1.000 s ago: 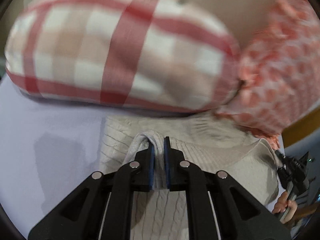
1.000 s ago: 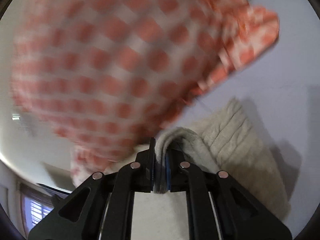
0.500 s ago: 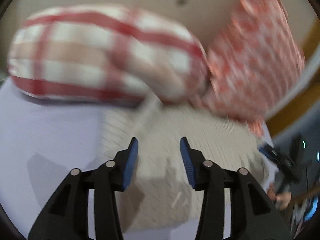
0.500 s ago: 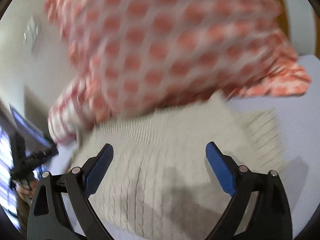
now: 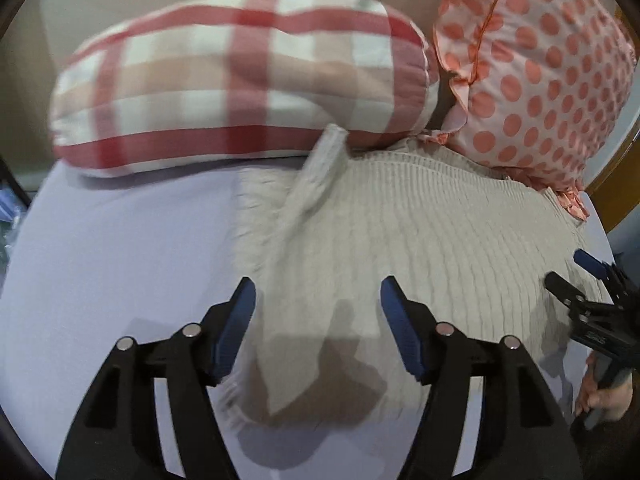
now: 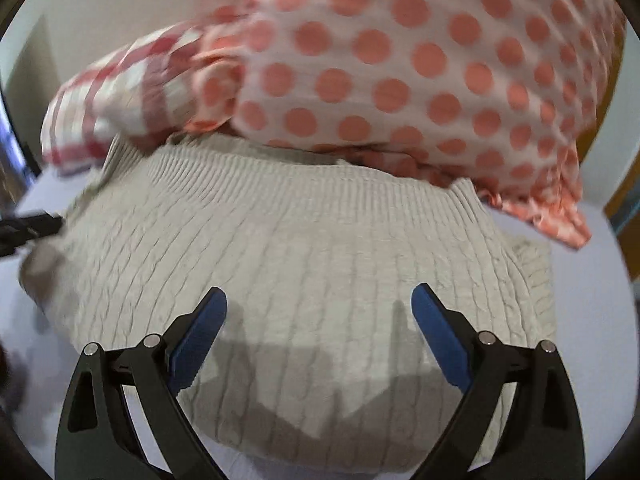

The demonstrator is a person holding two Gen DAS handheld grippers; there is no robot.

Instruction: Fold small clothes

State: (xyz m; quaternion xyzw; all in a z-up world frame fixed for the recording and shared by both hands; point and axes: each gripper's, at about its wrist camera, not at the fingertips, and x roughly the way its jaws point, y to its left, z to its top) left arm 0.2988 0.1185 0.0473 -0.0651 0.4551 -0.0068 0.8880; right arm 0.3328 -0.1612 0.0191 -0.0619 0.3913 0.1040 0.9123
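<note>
A cream cable-knit sweater (image 5: 420,240) lies folded on the lilac bed sheet (image 5: 120,248), its ribbed edge against the pillows. It fills the middle of the right wrist view (image 6: 312,264). A sleeve (image 5: 316,176) lies folded over its left part. My left gripper (image 5: 318,300) is open and empty, above the sweater's near left part. My right gripper (image 6: 320,308) is open wide and empty, above the sweater's middle. It shows at the right edge of the left wrist view (image 5: 592,284).
A red and white checked pillow (image 5: 240,76) lies behind the sweater at the left. A pink polka-dot pillow (image 6: 420,60) with a frill lies behind it at the right, resting on the sweater's far edge. A beige wall stands behind the pillows.
Both grippers were shut on the sweater's edge one second ago. They let go, opened and pulled back. The sweater now lies flat on the bed.
</note>
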